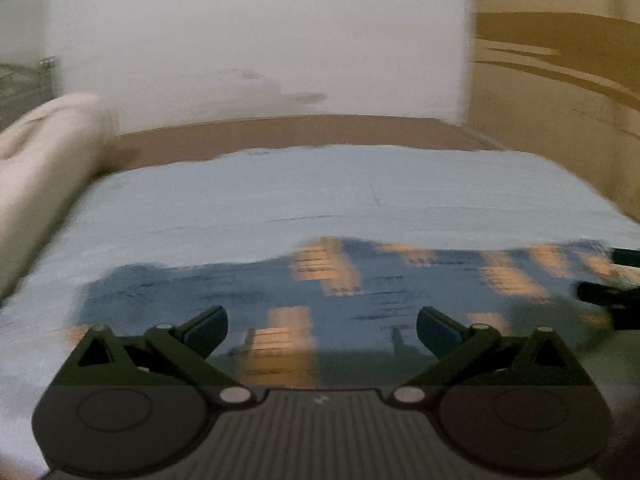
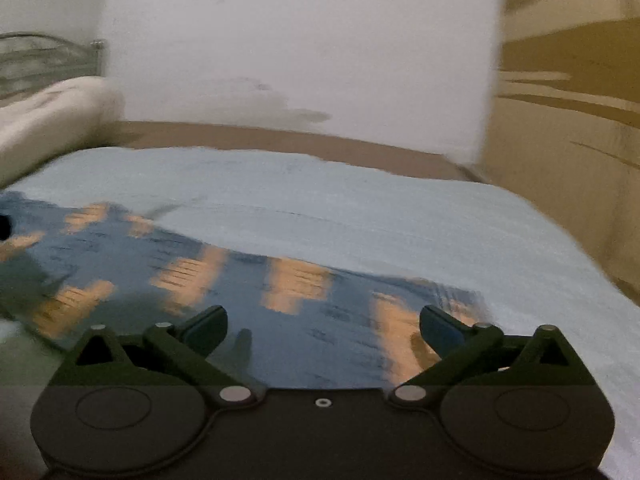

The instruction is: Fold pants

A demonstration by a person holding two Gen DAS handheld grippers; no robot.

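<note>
Approach step: my left hand-held gripper (image 1: 322, 326) and right hand-held gripper (image 2: 324, 326), both spread (empty), hover over pants (image 2: 280, 308) on bed (image 2: 400, 216); next, pinch an edge.

pants (image 1: 380, 292) lying spread flat on the bed, dark blue fabric with scattered pale orange rectangular patches; both views showing it motion-blurred, so print detail staying unreadable; in the left wrist view the cloth running as a wide band across the near part of the surface, far edge wavy; in the right wrist view the pants (image 2: 248, 292) stretching from the left edge toward the lower right, far edge slanting; fold state unclear.
</note>
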